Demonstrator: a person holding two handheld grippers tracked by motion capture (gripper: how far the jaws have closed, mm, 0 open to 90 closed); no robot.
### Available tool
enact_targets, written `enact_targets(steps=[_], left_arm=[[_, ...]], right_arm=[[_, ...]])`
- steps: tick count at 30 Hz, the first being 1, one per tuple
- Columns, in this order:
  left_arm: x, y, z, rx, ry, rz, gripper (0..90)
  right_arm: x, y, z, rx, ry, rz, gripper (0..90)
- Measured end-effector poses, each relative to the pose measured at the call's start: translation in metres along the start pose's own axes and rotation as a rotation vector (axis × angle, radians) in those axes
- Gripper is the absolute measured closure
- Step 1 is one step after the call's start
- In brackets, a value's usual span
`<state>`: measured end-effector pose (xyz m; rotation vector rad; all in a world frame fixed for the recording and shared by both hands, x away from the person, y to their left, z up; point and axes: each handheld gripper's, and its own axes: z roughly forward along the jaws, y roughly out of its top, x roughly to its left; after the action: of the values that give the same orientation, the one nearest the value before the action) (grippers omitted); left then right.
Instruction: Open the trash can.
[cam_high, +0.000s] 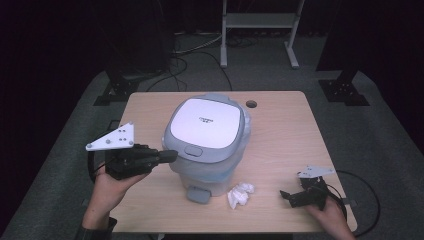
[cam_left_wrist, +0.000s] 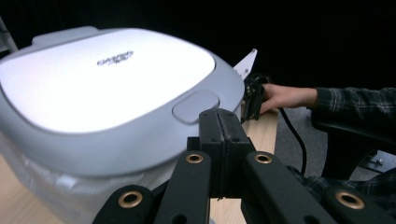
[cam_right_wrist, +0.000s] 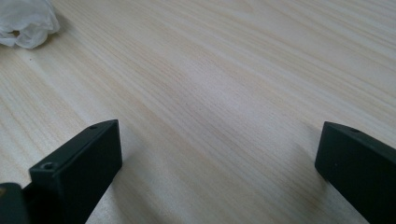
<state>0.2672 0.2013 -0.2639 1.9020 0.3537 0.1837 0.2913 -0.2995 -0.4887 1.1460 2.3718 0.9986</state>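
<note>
**Closed claw at the bin lid, open claw on bare wood**

The left gripper (cam_high: 170, 156), jaws pressed together and empty, sits at 9 o'clock of the bin (cam_high: 207, 145), its tips just beside the lid's (cam_left_wrist: 107, 79) front rim; the right gripper (cam_high: 290, 196), jaws wide apart, rests near the table's (cam_high: 280, 135) 5 o'clock corner; a crumpled tissue (cam_high: 240, 194) lies between bin and right gripper; the bin's lid is shut, contents hidden.
</note>
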Motion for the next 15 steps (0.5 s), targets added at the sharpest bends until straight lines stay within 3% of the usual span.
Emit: enact_targets(steps=[15], left_arm=[[0.004, 0.016, 0.027, 0.010, -0.018, 0.034, 90.0]], right_arm=[[0.000, 0.000, 0.000, 0.000, 0.000, 0.000, 0.0]])
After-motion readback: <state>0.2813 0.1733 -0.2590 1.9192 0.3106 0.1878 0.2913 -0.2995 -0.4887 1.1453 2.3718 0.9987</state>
